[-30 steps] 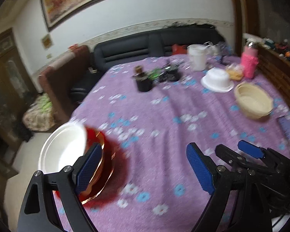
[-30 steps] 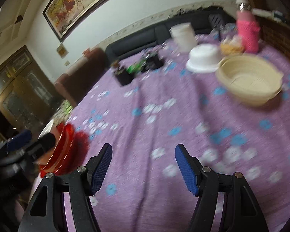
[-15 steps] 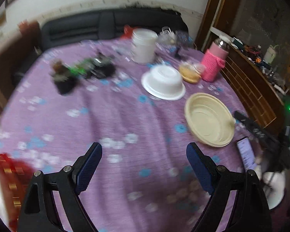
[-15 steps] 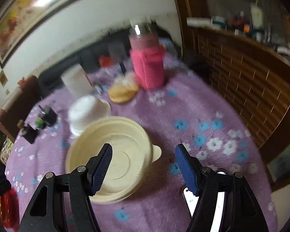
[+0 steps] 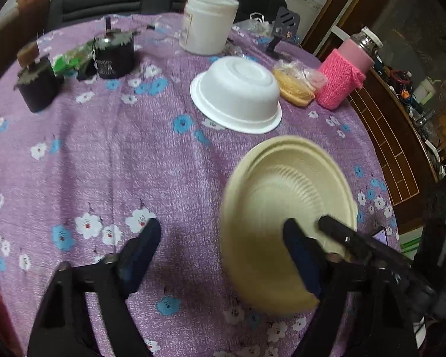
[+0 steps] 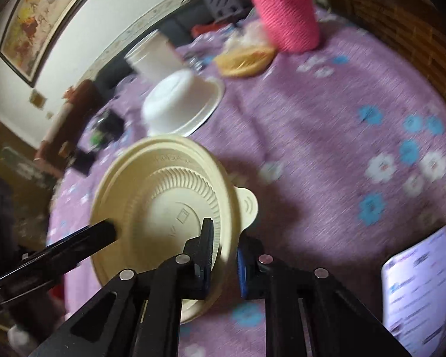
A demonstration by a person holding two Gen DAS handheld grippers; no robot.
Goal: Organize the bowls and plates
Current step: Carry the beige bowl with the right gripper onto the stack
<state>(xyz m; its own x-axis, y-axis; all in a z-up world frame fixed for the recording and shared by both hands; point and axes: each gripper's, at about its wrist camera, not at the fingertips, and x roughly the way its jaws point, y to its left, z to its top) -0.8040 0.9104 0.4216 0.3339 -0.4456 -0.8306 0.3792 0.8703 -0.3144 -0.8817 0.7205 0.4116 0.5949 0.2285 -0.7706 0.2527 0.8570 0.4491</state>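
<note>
A cream bowl (image 5: 288,190) with a small tab handle is tipped up off the purple flowered tablecloth (image 5: 119,154). My right gripper (image 6: 226,255) is shut on the near rim of the cream bowl (image 6: 163,196), one finger inside and one outside. My left gripper (image 5: 221,247) is closing, with the bowl's left wall between its fingers. Its right finger lies inside the bowl and its left finger stands clear over the cloth. A white bowl (image 5: 238,95) sits upside down just beyond, also visible in the right wrist view (image 6: 181,107).
Behind the white bowl stand a white jar (image 5: 208,23), a bagged flat bread (image 5: 294,86) and a bottle in a pink knitted sleeve (image 5: 342,80). Two black pots (image 5: 113,56) stand at the back left. A lit phone (image 6: 419,279) lies near the right edge, by a wooden rail (image 5: 386,131).
Both grippers swung right, away from the red plates, to the cream bowl. The right gripper closed on its rim and the bowl tipped up. The left jaws narrowed.
</note>
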